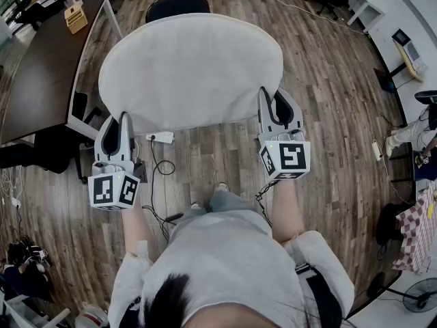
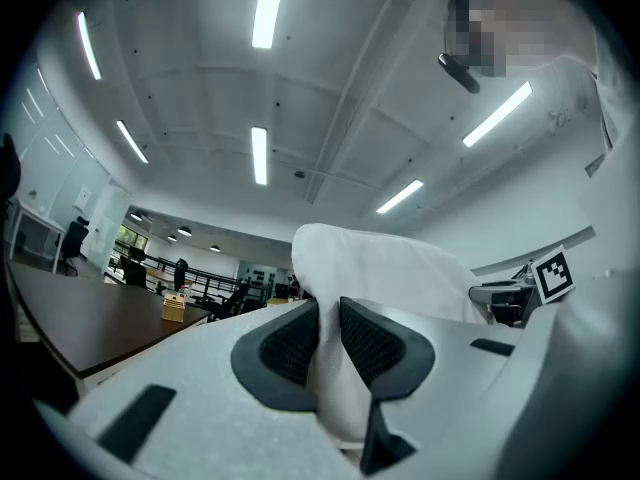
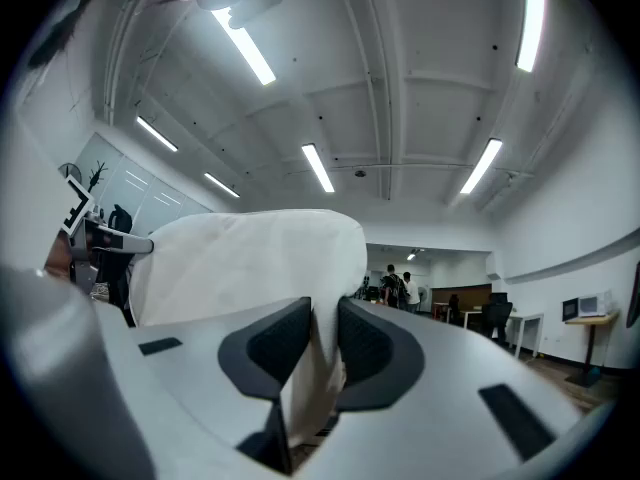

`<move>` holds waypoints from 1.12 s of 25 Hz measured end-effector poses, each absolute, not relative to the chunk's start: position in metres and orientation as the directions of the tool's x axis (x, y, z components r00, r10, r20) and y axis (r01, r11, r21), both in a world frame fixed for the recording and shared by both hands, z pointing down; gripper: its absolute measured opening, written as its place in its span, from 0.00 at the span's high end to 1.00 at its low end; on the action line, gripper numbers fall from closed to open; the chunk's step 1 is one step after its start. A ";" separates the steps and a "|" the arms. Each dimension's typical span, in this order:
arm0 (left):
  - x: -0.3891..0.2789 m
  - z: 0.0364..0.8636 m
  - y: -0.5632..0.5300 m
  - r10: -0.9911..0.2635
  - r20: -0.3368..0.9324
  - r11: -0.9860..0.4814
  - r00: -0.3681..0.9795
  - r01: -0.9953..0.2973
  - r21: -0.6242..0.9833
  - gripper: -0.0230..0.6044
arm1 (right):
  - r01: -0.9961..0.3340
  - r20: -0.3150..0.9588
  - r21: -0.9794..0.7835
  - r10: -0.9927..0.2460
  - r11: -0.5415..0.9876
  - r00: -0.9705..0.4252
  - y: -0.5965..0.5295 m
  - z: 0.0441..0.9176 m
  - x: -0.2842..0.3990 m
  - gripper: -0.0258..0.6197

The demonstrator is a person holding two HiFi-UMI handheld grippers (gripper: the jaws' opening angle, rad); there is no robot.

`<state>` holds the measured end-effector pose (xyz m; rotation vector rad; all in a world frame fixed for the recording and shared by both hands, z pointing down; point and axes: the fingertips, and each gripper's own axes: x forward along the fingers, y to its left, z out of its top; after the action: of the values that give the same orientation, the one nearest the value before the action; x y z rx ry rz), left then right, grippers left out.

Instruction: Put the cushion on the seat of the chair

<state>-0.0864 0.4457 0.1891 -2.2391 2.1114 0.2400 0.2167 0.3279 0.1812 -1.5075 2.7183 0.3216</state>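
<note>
My left gripper (image 1: 120, 123) and right gripper (image 1: 273, 101) each clench the near edge of the large round off-white fabric cushion (image 1: 191, 70), keeping it spread flat before the black chair (image 1: 177, 4), likely so it lands level on the hidden seat.

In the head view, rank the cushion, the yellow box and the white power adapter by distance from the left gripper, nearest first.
1. cushion: its near left edge is clamped in the left gripper.
2. white power adapter: on the floor, just right of that gripper.
3. yellow box: on the dark desk, far upper left.
</note>
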 end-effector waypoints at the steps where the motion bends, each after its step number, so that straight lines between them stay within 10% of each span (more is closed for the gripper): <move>1: -0.087 0.190 0.444 -0.987 -0.150 -0.063 0.053 -0.996 0.065 0.87 | -0.841 -0.114 0.171 -0.838 0.513 -0.534 0.327 0.183 0.216 0.85; 28: -0.012 0.196 0.384 -0.988 -0.154 -0.033 0.024 -0.998 0.050 0.87 | -0.835 -0.122 0.150 -0.828 0.529 -0.547 0.255 0.192 0.287 0.85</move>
<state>-0.0124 0.3845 0.1956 -2.1959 2.1338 0.2243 0.2870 0.2552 0.1915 -1.4775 2.7163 0.2971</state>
